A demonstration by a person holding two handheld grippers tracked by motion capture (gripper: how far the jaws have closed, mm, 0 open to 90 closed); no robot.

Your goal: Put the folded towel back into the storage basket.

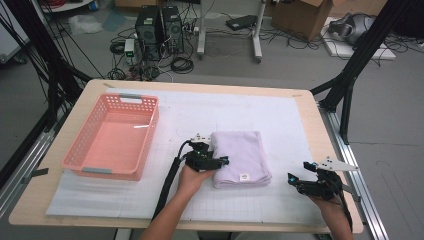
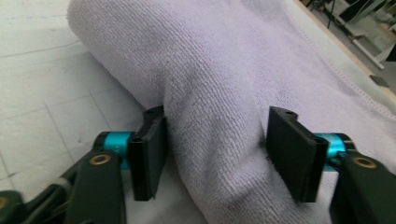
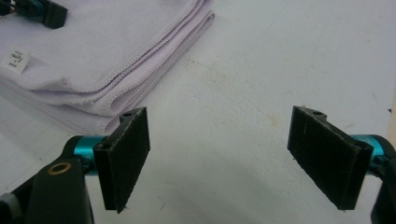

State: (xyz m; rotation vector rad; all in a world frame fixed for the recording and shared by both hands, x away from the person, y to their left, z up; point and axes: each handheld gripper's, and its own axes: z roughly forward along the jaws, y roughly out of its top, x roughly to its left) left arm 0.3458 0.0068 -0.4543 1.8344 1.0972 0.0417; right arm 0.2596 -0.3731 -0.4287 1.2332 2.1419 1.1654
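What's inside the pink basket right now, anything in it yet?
The pink basket holds nothing on the floor area that shows; its near wall hides a strip of floor behind it. The folded towel lies outside, on the white mat to its right.

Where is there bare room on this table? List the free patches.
Free: the white mat behind the folded towel, the strip between the pink basket and towel, and the basket's inside. Crowded: the towel's near-left edge at the left gripper.
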